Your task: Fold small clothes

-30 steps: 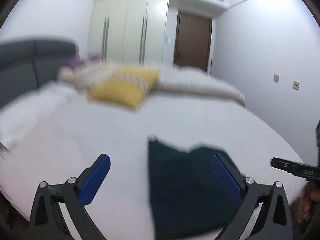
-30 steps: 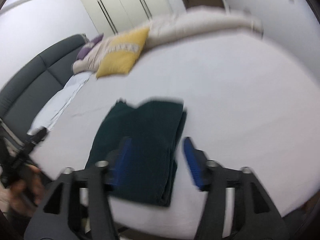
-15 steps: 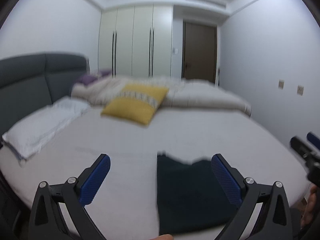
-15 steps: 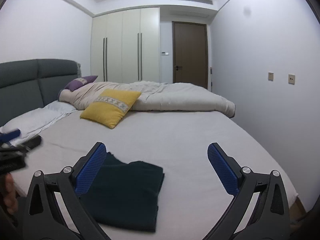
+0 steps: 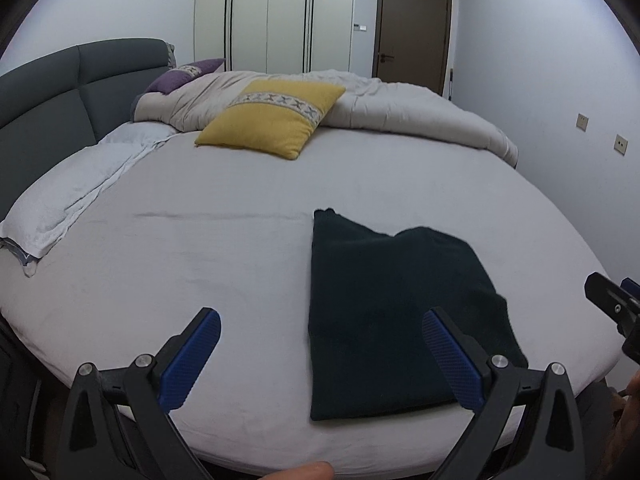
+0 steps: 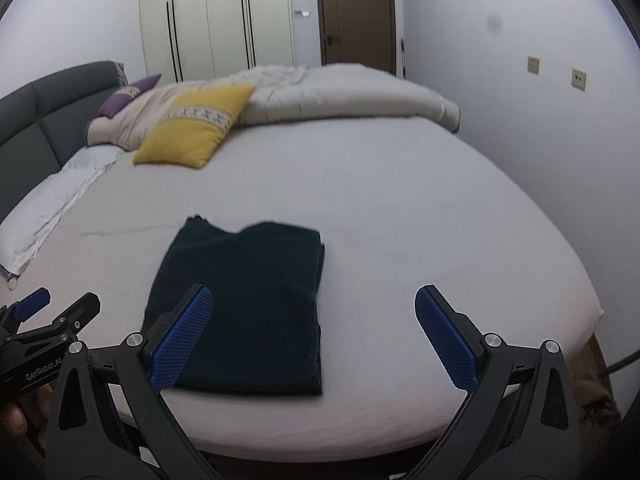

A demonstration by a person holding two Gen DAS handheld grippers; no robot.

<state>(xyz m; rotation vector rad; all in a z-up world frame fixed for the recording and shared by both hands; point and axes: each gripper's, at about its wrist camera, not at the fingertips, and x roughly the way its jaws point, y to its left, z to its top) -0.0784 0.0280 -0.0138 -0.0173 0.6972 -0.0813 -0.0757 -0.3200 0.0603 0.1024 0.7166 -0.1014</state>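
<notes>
A dark green garment (image 5: 384, 304) lies folded into a flat rectangle on the white bed sheet (image 5: 200, 248), near the bed's front edge. It also shows in the right wrist view (image 6: 248, 304). My left gripper (image 5: 320, 356) is open and empty, held back from the bed, with the garment ahead and to its right. My right gripper (image 6: 308, 332) is open and empty, held back over the bed's front edge, with the garment ahead and to its left. The left gripper's tip (image 6: 48, 320) shows at the left of the right wrist view, the right one's tip (image 5: 612, 304) at the right of the left wrist view.
A yellow cushion (image 5: 272, 118) and a bunched beige duvet (image 5: 400, 108) lie at the far side of the bed. A white pillow (image 5: 76, 192) lies at the left by the grey headboard (image 5: 48, 108). A wall (image 5: 560, 80) runs along the right side.
Both grippers have pulled back and up from the garment, and the right gripper has opened wide. The garment lies where it was.
</notes>
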